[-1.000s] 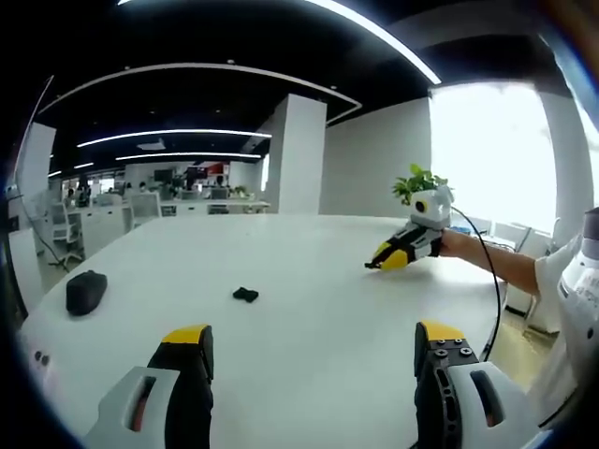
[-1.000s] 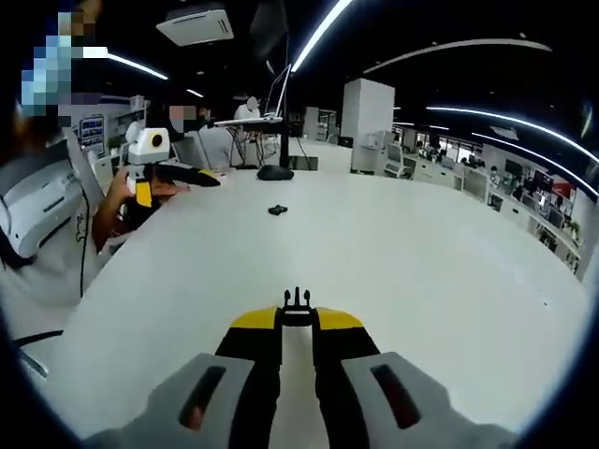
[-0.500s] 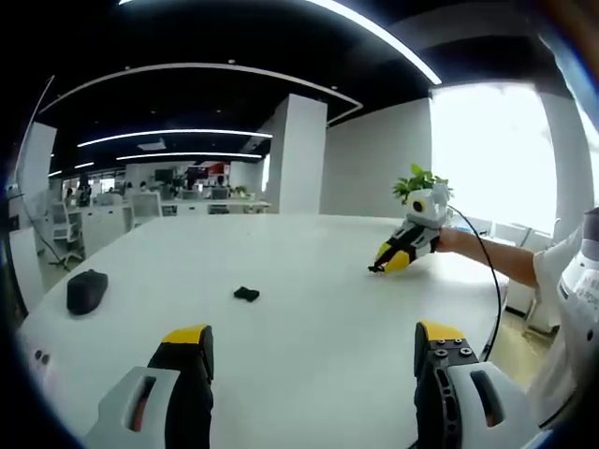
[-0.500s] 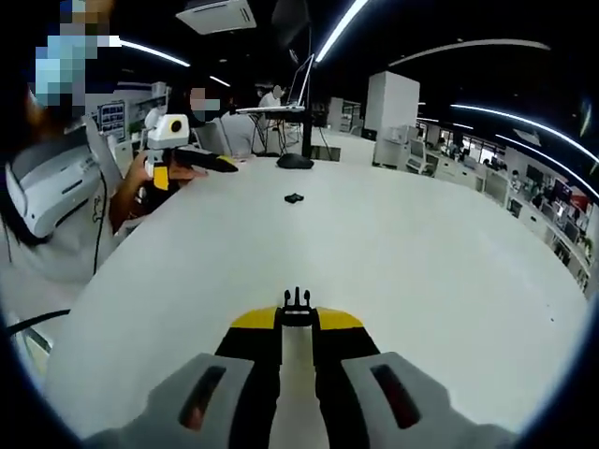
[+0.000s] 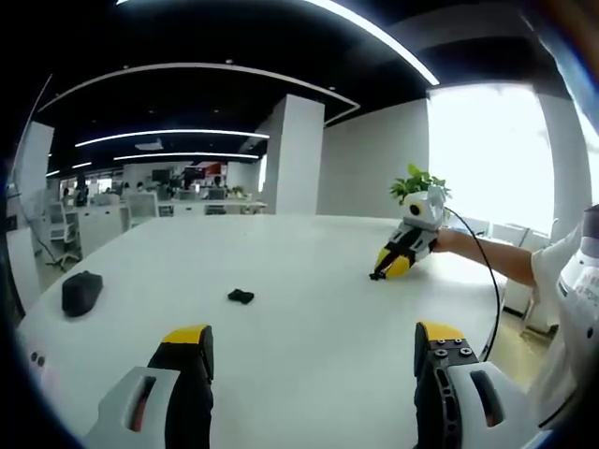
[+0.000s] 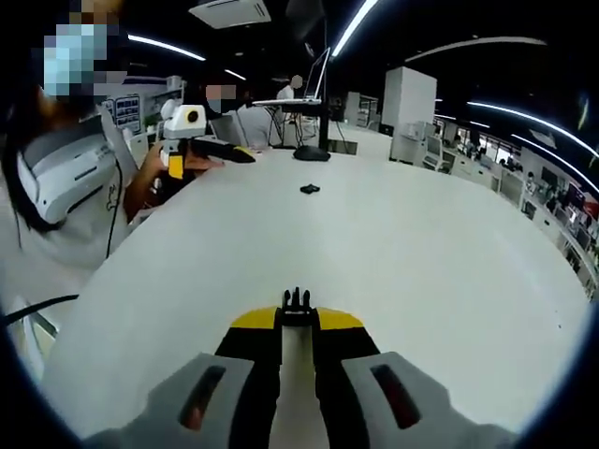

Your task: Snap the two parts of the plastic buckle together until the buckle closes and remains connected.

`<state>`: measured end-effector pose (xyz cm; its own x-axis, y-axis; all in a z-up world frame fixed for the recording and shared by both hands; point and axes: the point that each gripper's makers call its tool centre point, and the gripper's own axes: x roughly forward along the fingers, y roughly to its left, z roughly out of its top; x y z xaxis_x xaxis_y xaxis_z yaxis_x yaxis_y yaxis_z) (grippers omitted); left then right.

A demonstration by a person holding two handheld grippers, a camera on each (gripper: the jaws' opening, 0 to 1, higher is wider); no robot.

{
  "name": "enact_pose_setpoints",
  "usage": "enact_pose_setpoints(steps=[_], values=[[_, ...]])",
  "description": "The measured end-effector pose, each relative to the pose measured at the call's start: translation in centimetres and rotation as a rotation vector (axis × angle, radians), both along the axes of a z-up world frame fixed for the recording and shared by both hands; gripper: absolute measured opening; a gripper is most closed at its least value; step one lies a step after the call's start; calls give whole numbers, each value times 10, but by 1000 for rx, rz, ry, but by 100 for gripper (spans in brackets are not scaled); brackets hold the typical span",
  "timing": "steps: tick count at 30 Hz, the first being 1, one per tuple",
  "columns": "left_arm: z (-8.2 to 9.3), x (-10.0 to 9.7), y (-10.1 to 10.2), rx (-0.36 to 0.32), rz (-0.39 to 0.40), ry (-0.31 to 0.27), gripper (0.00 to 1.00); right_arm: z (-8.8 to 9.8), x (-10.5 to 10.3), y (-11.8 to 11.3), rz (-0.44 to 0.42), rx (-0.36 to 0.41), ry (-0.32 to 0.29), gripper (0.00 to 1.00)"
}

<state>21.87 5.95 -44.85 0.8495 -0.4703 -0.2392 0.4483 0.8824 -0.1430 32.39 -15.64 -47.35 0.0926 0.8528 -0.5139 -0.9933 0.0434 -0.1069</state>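
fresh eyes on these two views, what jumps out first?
In the right gripper view, the right gripper is shut on a small black buckle part, prongs poking out past its yellow tips. The other buckle part lies alone on the big white table, ahead of the open left gripper. A dark mouse-like object sits near the table's left edge in the left gripper view.

bright ceiling strips; blown-out window (image 5: 487, 150) glare; fisheye bending edges; distance soft
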Motion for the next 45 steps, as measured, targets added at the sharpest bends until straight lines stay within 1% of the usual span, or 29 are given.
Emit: enact_pose_setpoints(steps=[4, 10, 14, 20, 23, 27, 30, 31, 32, 34, 37, 40, 41, 42, 44, 45], values=[[-1, 0, 0, 2, -1, 5, 90, -1, 0, -2, 6, 2, -16, 12], [-1, 2, 3, 0, 4, 7, 90, 1, 0, -3, 12, 32, -24, 13], [-1, 2, 1, 2, 3, 4, 90, 8, 0, -3, 4, 76, -28, 16], [-2, 4, 2, 8, 4, 5, 90, 27, -4, 2, -13, 189, -33, 18], [-5, 6, 2, 7, 6, 12, 90, 35, -4, 3, -22, 232, -33, 20], [-5, 8, -1, 3, -1, 9, 90, 46, -3, 2, -39, 278, -37, 22], [-3, 11, -2, 3, -9, 6, 90, 57, -2, 2, -65, 301, -62, 25], [-3, 12, -2, 4, -11, 5, 90, 62, -1, 2, -77, 310, -71, 29], [-2, 13, -2, 5, -13, 3, 90, 67, 0, 3, -92, 334, -75, 32], [-1, 15, -2, 11, -18, -2, 90, 75, -1, 5, -121, 362, -70, 39], [1, 20, -1, 20, -25, -5, 90, 84, -3, 10, -156, 382, -83, 50], [2, 25, 1, 29, -31, -8, 90, 91, -4, 14, -202, 394, -107, 55], [3, 27, 1, 31, -33, -10, 90, 94, -6, 17, -211, 407, -105, 55], [3, 29, 2, 31, -35, -12, 89, 97, -8, 19, -219, 433, -90, 55], [2, 34, 4, 27, -37, -9, 89, 102, -12, 23, -233, 480, -40, 55], [2, 36, 5, 27, -40, -8, 89, 105, -12, 24, -242, 508, -24, 55]])
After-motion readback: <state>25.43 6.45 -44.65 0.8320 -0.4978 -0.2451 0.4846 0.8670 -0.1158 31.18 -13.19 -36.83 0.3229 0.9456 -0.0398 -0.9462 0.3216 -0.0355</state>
